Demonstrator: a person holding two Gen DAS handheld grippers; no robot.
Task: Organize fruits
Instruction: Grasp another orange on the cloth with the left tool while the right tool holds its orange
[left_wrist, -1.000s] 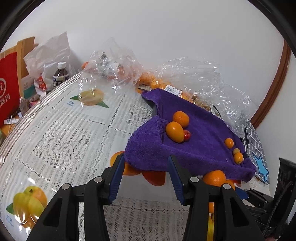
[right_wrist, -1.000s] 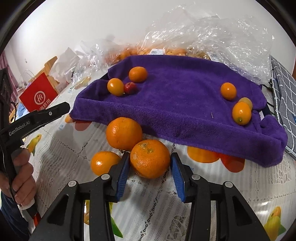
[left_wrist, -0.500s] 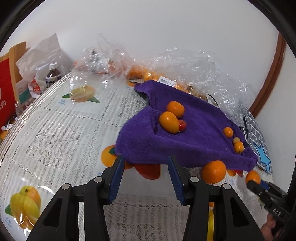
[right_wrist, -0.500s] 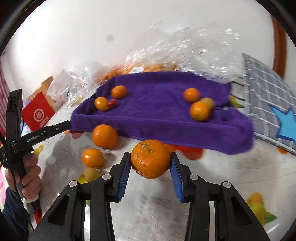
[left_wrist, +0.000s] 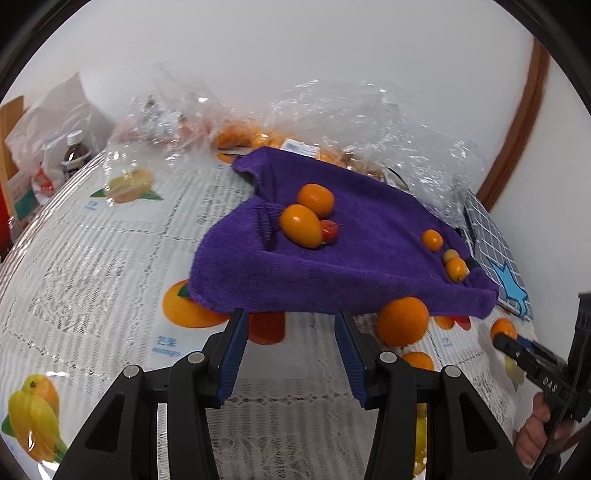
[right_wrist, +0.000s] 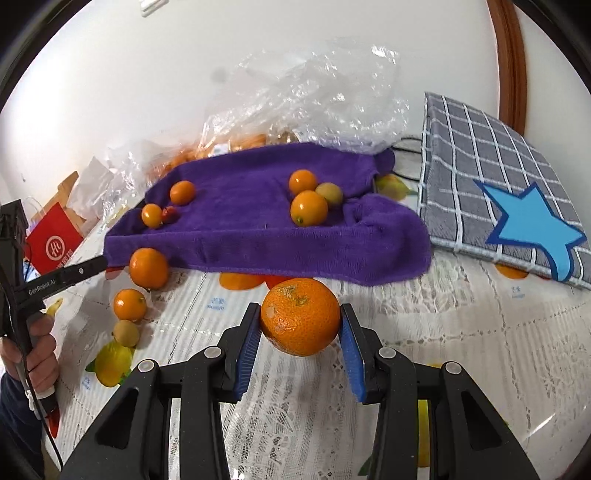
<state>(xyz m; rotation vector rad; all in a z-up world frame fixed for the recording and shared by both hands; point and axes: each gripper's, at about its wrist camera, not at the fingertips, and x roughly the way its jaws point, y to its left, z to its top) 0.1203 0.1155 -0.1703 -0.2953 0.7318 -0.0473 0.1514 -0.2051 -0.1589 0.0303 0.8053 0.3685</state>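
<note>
Left tongs (left_wrist: 291, 321) stand wide open and hold nothing, hovering above the desk (left_wrist: 92, 258) just short of the purple towel (left_wrist: 369, 273), whose near hem lies right ahead of the tips. Further ahead on the towel sit two small oranges (left_wrist: 301, 225) touching a red fruit (left_wrist: 330, 230); off to the right a loose orange (left_wrist: 402, 321) rests at the towel's edge.

Right tongs (right_wrist: 300, 319) are closed on a mandarin (right_wrist: 300, 316), pads pressed on its two sides, lifted clear of the desk. Beyond it lies the towel with three more small fruits (right_wrist: 308, 207). The mandarin looks light, with soft, loose skin that bruises easily, so a gentle grip across its widest part suits best.
</note>
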